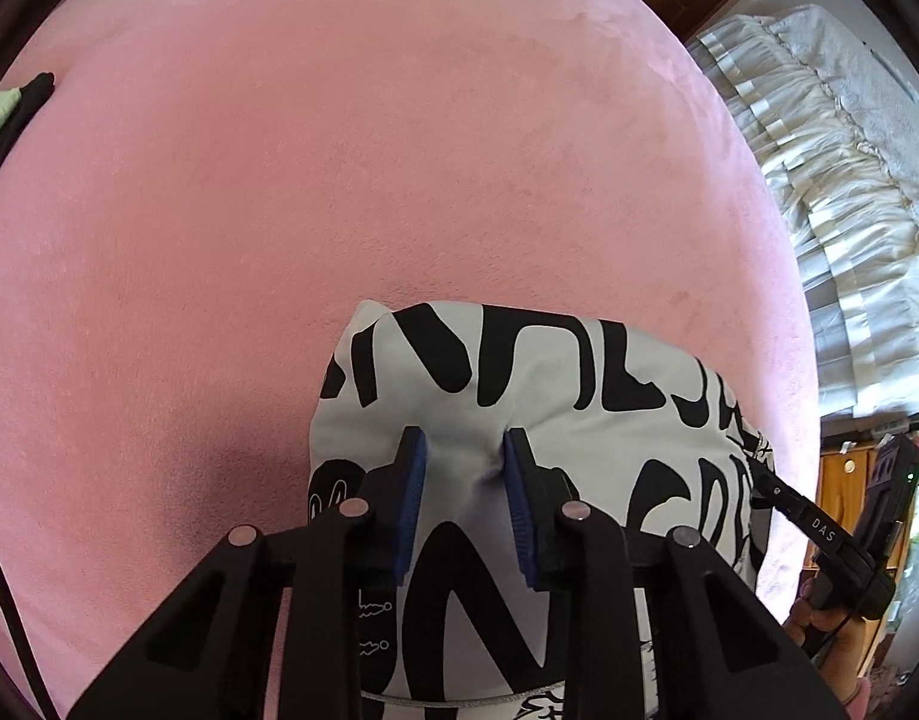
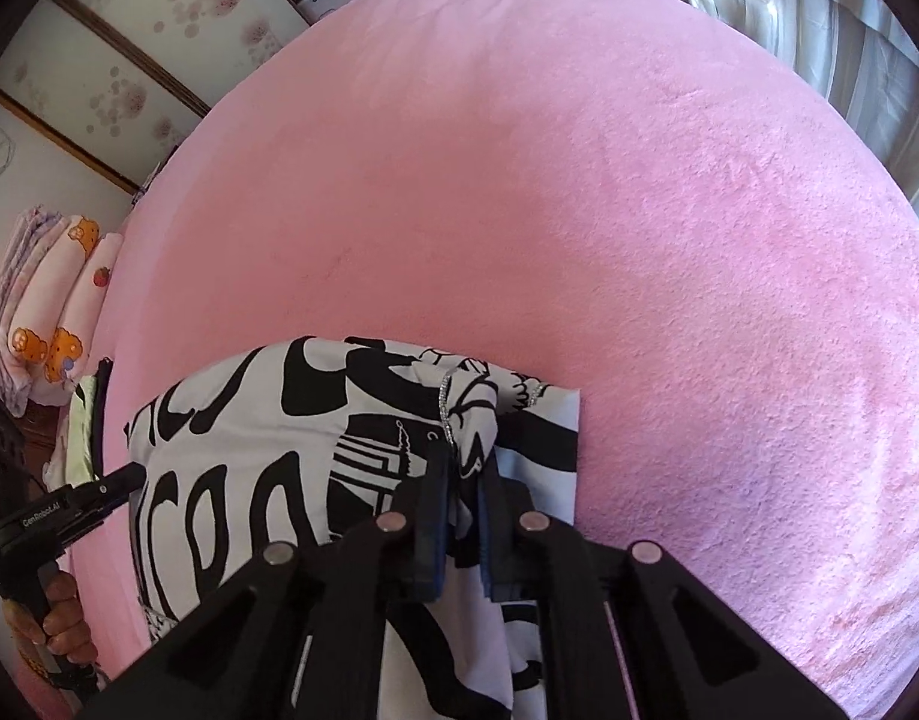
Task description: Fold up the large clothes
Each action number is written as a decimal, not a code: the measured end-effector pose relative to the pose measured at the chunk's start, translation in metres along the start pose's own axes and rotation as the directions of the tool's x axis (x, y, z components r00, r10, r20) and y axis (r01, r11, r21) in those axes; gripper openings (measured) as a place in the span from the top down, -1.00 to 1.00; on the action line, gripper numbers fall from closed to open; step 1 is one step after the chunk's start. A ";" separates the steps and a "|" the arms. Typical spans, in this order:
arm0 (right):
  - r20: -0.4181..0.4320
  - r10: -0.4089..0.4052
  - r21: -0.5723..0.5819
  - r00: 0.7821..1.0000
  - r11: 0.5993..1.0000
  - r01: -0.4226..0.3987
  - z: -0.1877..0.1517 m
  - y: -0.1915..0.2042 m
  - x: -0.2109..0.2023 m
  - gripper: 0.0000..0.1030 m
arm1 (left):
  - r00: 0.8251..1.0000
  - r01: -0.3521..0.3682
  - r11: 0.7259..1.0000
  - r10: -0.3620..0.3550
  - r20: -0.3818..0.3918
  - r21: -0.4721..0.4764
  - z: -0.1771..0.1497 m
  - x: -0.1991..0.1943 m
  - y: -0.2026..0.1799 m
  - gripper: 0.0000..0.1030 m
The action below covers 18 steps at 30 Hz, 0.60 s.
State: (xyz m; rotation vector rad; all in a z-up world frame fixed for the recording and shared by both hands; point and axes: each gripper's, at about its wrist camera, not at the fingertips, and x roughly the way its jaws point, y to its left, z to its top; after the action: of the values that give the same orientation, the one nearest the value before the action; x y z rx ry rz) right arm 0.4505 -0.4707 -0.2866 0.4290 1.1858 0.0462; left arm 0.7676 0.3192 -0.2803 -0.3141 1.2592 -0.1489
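Note:
A white garment with bold black lettering lies folded in a bundle on the pink bed cover. My left gripper points steeply down at its near-left part, and its blue pads pinch a raised ridge of the cloth. In the right wrist view the same garment shows a glittery trim near its far edge. My right gripper has its jaws almost together, with a fold of cloth caught between them. Each view shows the other gripper at the garment's side: the right gripper, and the left gripper held by a hand.
The pink bed cover stretches far beyond the garment. A green and black garment lies at the bed's left edge. Folded pink bedding is stacked beside it. White ruffled fabric and a wooden cabinet stand off the right side.

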 end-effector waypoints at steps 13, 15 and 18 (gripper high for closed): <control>0.003 -0.091 -0.032 0.996 0.995 0.091 -0.005 0.012 0.021 0.86 | 0.999 -0.031 0.999 0.031 0.032 -0.017 0.013 0.018 0.023 0.59; 0.005 -0.086 -0.026 0.996 0.996 0.086 -0.005 0.011 0.020 0.86 | 0.999 -0.033 0.999 0.033 0.029 -0.025 0.016 0.021 0.026 0.66; 0.008 -0.086 -0.016 0.996 0.996 0.086 -0.006 0.009 0.014 0.86 | 0.998 -0.050 0.999 0.050 0.032 -0.011 0.016 0.023 0.030 0.81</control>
State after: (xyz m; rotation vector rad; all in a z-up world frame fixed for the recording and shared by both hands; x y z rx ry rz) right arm 0.4526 -0.4570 -0.2976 0.3634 1.1943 -0.0202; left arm 0.7879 0.3439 -0.3061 -0.2926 1.2354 -0.0943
